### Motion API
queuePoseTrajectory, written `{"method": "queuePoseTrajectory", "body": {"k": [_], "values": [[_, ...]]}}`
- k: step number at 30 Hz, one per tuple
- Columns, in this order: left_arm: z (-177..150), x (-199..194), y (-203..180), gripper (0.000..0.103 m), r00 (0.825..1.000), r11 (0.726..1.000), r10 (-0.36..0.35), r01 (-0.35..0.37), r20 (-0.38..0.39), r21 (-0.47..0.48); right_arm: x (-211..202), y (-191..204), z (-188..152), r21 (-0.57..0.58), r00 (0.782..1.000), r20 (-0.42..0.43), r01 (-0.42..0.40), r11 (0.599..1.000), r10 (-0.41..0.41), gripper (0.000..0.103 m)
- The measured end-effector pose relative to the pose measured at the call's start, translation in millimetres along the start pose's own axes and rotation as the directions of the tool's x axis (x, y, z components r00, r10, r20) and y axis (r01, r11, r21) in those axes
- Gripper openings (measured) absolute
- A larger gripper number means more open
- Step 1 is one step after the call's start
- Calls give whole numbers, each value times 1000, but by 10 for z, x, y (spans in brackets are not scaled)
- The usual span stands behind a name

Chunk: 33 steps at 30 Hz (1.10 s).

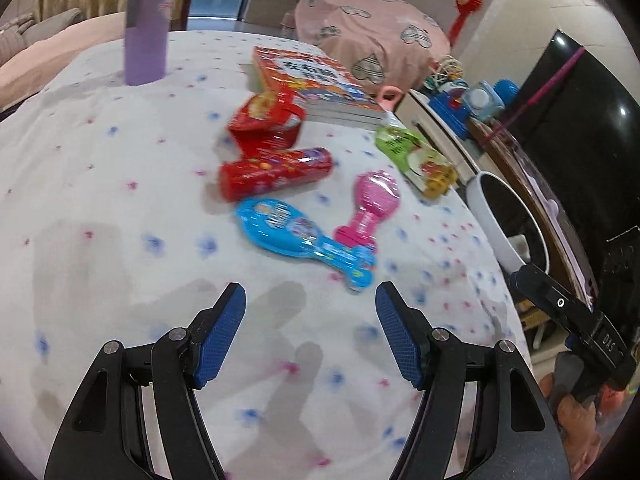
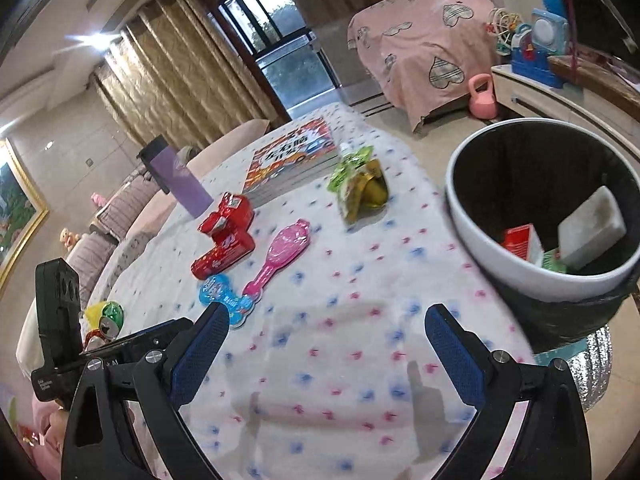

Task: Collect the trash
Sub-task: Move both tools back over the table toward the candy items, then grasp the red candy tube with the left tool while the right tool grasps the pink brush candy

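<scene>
Trash lies on the white dotted tablecloth point(image 1: 120, 200): a blue paddle-shaped package point(image 1: 296, 236), a pink one point(image 1: 370, 210), a red tube point(image 1: 276, 172), a red wrapper point(image 1: 266, 122) and a green pouch point(image 1: 416, 156). My left gripper point(image 1: 310, 308) is open and empty, just short of the blue package. My right gripper point(image 2: 326, 332) is open and empty over bare cloth, with the blue package point(image 2: 226, 300) at its left finger. A white-rimmed bin point(image 2: 532, 216) with a black liner stands at the right and holds some trash. It shows in the left view too point(image 1: 508, 216).
A stack of picture books point(image 1: 316, 80) and a purple bottle point(image 1: 146, 28) stand at the table's far side. A crushed can point(image 2: 108, 318) lies at the table's left edge. A pink-covered armchair point(image 2: 424, 48) and a toy-laden cabinet point(image 2: 540, 76) stand beyond.
</scene>
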<state>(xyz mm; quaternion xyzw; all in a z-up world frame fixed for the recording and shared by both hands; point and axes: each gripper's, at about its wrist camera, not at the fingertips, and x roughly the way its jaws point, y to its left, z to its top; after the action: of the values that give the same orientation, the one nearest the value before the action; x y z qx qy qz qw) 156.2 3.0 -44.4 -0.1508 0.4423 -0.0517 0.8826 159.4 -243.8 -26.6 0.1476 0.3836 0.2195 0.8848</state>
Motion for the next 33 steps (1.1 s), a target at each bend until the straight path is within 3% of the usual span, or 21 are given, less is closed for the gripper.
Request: {"method": "queuePoseTrajectory", "body": {"k": [5,9,19,26,28,30,32,33], "values": [[98,26,169,69,1000,999,24,-24,3,-29,176,130,10,-16,999,-30,-15,1000,14,99],[218,68,196,69,999,999,50,-50,14,9,326,211,48,-28,998,-51,-22,999,21,98],[690,414,141,69,995,971,98,-96,2,218,741,351,239,-38,995,-101,-8,999,5,74],[779,656,56,68,993,952,111,-98,-30,289,1139,432,287,-68,984,-171,33,997,-45,56],[770,680,24,62,992,946,121,-107,-27,306,1177,464,308,-83,986,-161,40,996,-53,56],[757,705,10,46,992,944,117,-98,-40,314,1227,466,346,-82,985,-164,37,996,-50,50],[744,705,-1,45,993,943,109,-89,-44,319,1266,457,373,-82,986,-161,36,996,-49,35],[733,695,-12,43,993,942,107,-88,-41,325,1273,458,382,-83,986,-160,30,996,-43,34]]}}
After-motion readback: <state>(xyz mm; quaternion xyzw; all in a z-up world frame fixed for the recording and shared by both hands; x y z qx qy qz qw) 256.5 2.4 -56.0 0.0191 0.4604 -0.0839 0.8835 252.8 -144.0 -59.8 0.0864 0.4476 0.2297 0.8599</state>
